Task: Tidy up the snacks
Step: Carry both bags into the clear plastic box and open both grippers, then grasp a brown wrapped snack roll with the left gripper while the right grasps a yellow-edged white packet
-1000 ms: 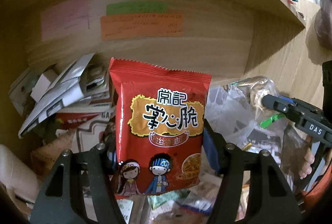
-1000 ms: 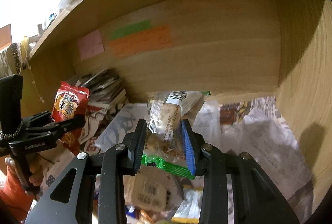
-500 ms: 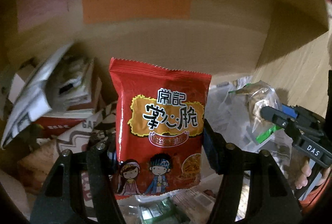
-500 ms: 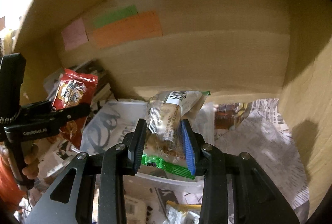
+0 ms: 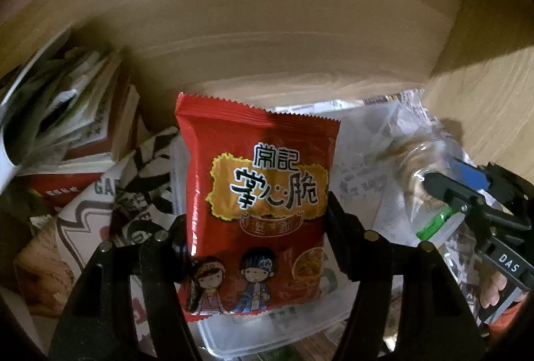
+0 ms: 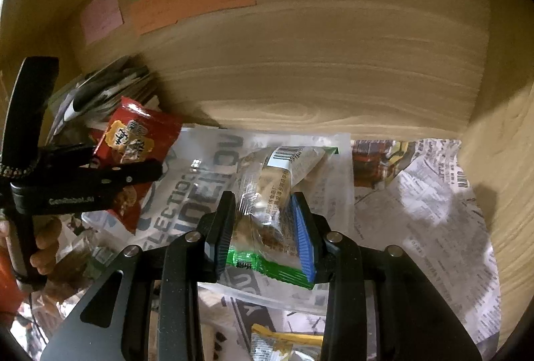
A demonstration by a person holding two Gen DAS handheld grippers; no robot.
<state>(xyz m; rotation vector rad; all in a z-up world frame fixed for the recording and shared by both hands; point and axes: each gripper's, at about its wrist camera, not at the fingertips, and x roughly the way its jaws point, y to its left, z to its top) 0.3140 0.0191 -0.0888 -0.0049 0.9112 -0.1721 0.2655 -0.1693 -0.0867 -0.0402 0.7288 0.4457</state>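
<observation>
The left gripper point(image 5: 257, 227) pinches a red snack packet point(image 5: 257, 194) upright above a clear plastic container point(image 5: 233, 332). To its right, the right gripper point(image 6: 265, 229) clamps a clear-wrapped pastry point(image 6: 267, 194) over the newspaper point(image 6: 417, 200) lining the wooden shelf point(image 6: 333, 60).

Our left tongs point(image 5: 257, 237) are matte black with round silver screws on the arms; our right tongs point(image 6: 263, 227) match them, one pad ribbed blue, and white lettering marks both bodies; an orange-red sleeve point(image 6: 6, 281) shows
</observation>
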